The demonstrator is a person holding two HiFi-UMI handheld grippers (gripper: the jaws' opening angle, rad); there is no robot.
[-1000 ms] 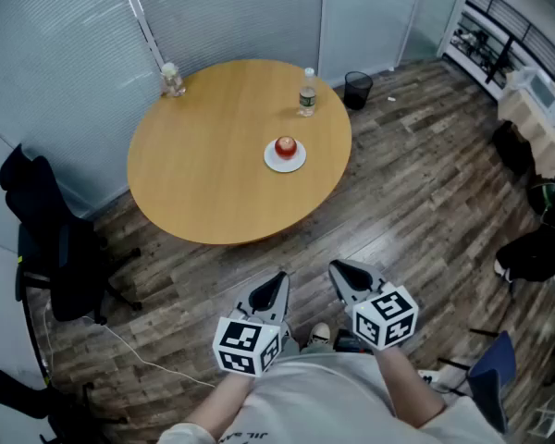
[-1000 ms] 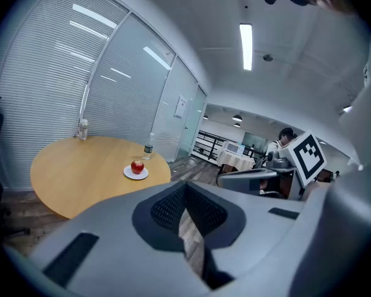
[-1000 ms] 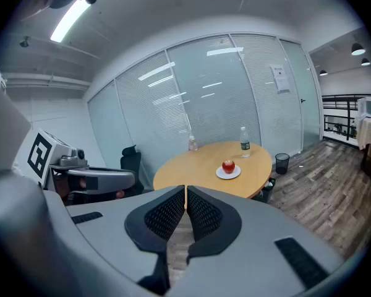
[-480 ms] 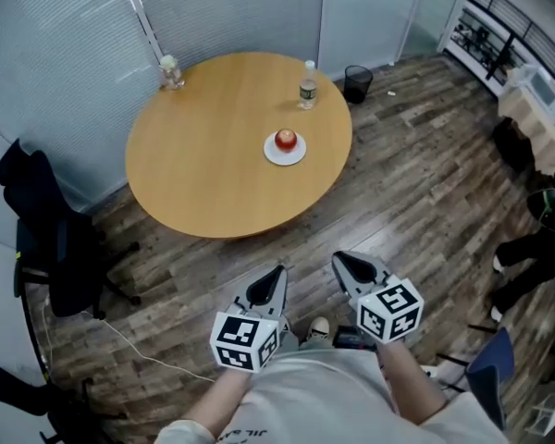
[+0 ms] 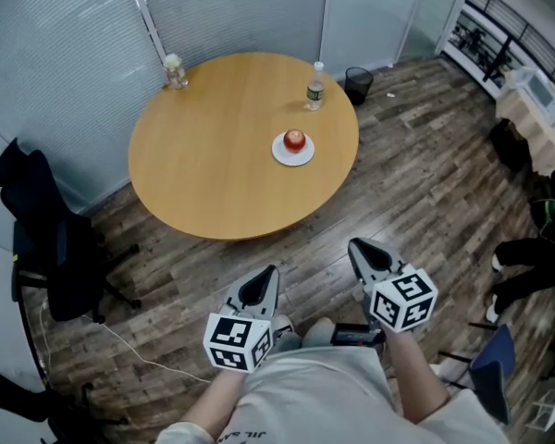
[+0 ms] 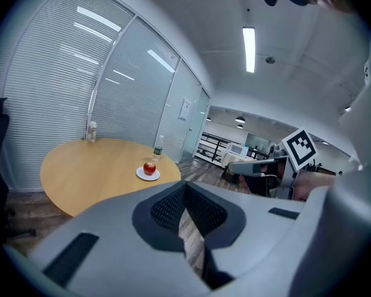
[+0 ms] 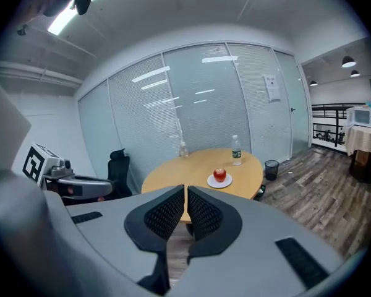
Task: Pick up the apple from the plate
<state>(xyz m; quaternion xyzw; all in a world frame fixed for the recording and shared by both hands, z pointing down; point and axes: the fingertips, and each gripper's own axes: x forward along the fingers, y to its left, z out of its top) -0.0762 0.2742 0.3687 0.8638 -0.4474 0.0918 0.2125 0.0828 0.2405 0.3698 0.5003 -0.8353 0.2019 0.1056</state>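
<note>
A red apple sits on a small white plate near the right edge of a round wooden table. The same apple shows far off in the left gripper view, and the apple on its plate in the right gripper view. Both grippers hang over the floor, well short of the table. My left gripper is shut and holds nothing. My right gripper is shut too, with nothing between its pads.
A water bottle stands at the table's far right edge, and a small jar at its far left. A black office chair stands left of the table. A black waste bin is behind it. Shelves and bags line the right side.
The view has shifted, so the table and apple sit slightly further right in the frame. Both grippers have spread a little apart, the left one lower and leftwards. Their jaws stay shut.
</note>
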